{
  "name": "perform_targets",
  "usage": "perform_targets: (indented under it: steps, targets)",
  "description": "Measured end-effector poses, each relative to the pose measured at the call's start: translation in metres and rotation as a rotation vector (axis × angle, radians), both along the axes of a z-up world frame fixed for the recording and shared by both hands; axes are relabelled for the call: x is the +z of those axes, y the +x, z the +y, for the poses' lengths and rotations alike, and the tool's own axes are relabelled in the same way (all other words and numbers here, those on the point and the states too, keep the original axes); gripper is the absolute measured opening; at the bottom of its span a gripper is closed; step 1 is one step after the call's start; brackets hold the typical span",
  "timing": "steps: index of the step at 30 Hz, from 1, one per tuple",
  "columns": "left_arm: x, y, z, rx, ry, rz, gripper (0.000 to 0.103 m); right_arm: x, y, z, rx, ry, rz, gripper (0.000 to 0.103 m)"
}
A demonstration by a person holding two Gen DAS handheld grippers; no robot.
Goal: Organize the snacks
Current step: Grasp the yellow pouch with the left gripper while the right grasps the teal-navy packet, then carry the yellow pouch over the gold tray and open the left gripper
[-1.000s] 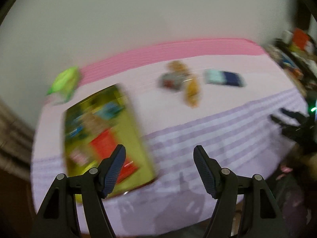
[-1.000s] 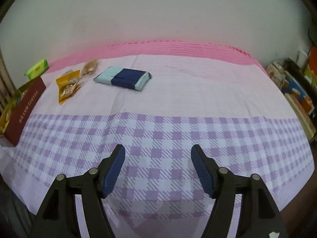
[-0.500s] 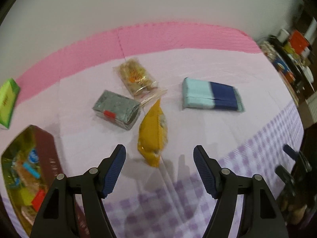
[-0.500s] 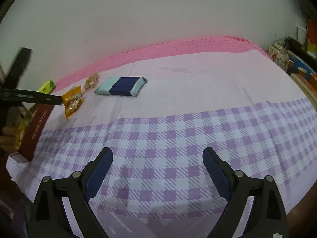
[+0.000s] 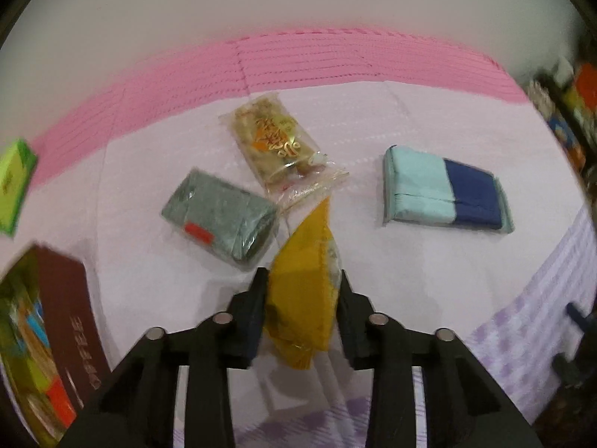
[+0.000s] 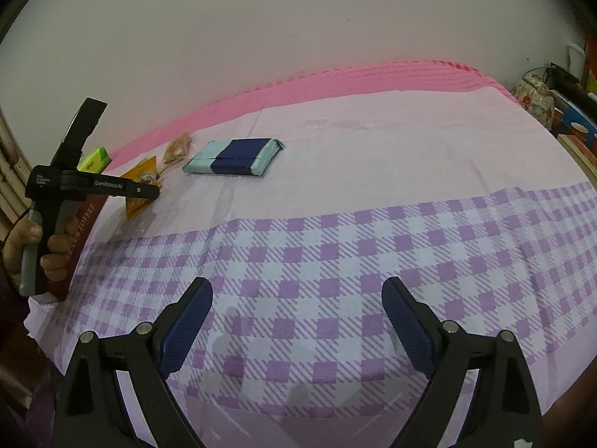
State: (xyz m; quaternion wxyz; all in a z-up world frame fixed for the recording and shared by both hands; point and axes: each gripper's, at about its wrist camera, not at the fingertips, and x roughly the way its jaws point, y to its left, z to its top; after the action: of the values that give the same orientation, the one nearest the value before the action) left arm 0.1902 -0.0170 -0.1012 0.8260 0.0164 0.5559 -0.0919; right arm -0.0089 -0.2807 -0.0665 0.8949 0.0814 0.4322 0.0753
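My left gripper [image 5: 301, 280] is shut on a yellow-orange snack packet [image 5: 304, 291], its fingers pressing both sides; the right wrist view shows it [image 6: 140, 186] held just above the cloth. Beyond it lie a grey packet [image 5: 224, 216], a clear packet with gold print [image 5: 276, 142] and a light-and-dark blue pack [image 5: 444, 192]. A brown toffee box [image 5: 41, 339] with several snacks inside sits at the left. My right gripper [image 6: 296, 317] is open and empty over the purple check cloth.
A green box [image 5: 13, 183] lies at the far left near the pink band of the cloth [image 6: 373, 82]. Cluttered shelves [image 6: 559, 112] stand at the right. A wall runs behind the table.
My left gripper has moved forward onto the yellow-orange packet and shut on it. My right gripper has stayed open, nearly still.
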Motion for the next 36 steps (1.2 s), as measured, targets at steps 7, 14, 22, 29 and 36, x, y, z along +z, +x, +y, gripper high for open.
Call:
perform_targets:
  steps: [7, 14, 22, 29, 36]
  targets:
    - [0.042, -0.063, 0.006, 0.013, -0.12, -0.007, 0.031, 0.015, 0.026, 0.009, 0.174, 0.021, -0.029, 0.091]
    - [0.064, -0.109, 0.025, 0.048, -0.179, 0.034, 0.032, 0.032, 0.115, 0.048, 0.503, -0.125, -0.078, 0.091]
    - [0.087, -0.132, 0.044, 0.08, -0.163, 0.001, 0.032, 0.0, 0.186, 0.106, 0.822, -0.374, 0.015, 0.086]
    - [0.085, -0.128, 0.043, 0.08, -0.175, 0.023, 0.032, -0.02, 0.225, 0.107, 0.836, -0.306, 0.161, 0.059]
    - [0.091, -0.133, 0.047, 0.086, -0.203, -0.01, 0.032, -0.012, 0.186, 0.109, 0.744, -0.227, 0.211, 0.047]
